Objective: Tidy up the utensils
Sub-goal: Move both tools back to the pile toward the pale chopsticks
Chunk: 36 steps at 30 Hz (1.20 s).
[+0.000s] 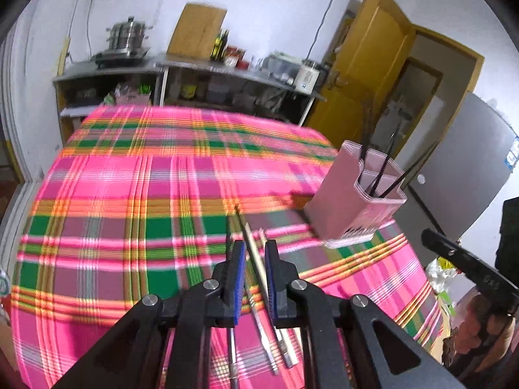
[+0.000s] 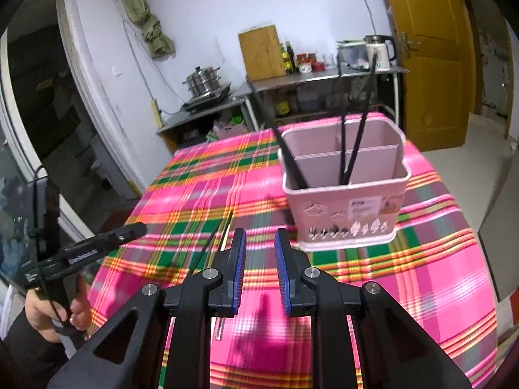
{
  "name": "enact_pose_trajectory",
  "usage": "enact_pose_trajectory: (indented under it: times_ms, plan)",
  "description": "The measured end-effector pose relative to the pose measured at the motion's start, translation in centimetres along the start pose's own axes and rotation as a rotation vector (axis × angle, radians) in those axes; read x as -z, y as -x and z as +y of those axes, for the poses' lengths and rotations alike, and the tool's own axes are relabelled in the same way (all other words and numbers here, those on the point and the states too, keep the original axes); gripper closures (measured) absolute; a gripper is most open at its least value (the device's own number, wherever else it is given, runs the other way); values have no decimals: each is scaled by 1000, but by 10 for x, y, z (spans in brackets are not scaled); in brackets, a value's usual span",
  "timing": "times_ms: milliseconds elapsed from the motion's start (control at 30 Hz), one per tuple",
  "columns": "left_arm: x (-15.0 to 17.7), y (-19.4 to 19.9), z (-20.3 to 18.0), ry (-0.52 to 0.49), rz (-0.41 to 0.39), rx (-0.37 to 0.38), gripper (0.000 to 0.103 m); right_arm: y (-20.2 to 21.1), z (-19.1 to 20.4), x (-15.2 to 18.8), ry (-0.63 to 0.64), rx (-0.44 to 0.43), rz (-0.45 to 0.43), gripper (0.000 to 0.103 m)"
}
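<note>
A table covered by a pink, green and orange plaid cloth (image 1: 129,178) fills both wrist views.

In the left wrist view, the left gripper (image 1: 254,253) reaches forward and down over the cloth. Its two blue-padded jaws stand a narrow gap apart and clamp nothing. Several loose chopsticks (image 1: 256,259) lie on the cloth directly below that gap, running from the near edge of the picture away toward the middle of the table. At least one is pale with a dark tip, another is thin and dark, and some have metal ends nearest the camera. Whether the pads touch any of them cannot be told.

A pink holder (image 1: 350,207) stands upright on the cloth, ahead and to the right of the left gripper. It is divided into compartments, and a few dark chopsticks lean out of them.

In the right wrist view, the right gripper (image 2: 259,243) hangs above the cloth with its jaws partly apart and nothing between them. The holder (image 2: 347,214) sits just ahead and slightly right of it, with one dark chopstick leaning in the left compartment and two in the right. The loose chopsticks (image 2: 223,236) lie on the cloth just left of the right gripper. At the left edge a hand (image 2: 48,311) grips the left gripper's handle.
</note>
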<state>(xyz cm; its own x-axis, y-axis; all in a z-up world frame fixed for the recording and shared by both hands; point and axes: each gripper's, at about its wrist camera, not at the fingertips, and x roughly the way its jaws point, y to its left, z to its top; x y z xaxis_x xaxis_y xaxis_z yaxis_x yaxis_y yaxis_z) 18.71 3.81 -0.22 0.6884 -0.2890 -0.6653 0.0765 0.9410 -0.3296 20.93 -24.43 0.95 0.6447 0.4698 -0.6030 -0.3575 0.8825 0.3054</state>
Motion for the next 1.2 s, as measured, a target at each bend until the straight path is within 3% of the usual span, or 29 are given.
enact_pose_trajectory:
  times_ms: [167,533,933,1200]
  plan:
    - [16,-29,13,12,67,-30,87,-14,5,7,5,-15,33,84]
    - [32,-75,22,-19,161,-85,86,-44,12,20,18,-34,101,84]
    - [34,-97,14,-120,151,-158,86,-79,22,21,24,-52,146,84]
    - [32,-89,34,-75,138,-194,89,-114,39,17,35,-93,187,84]
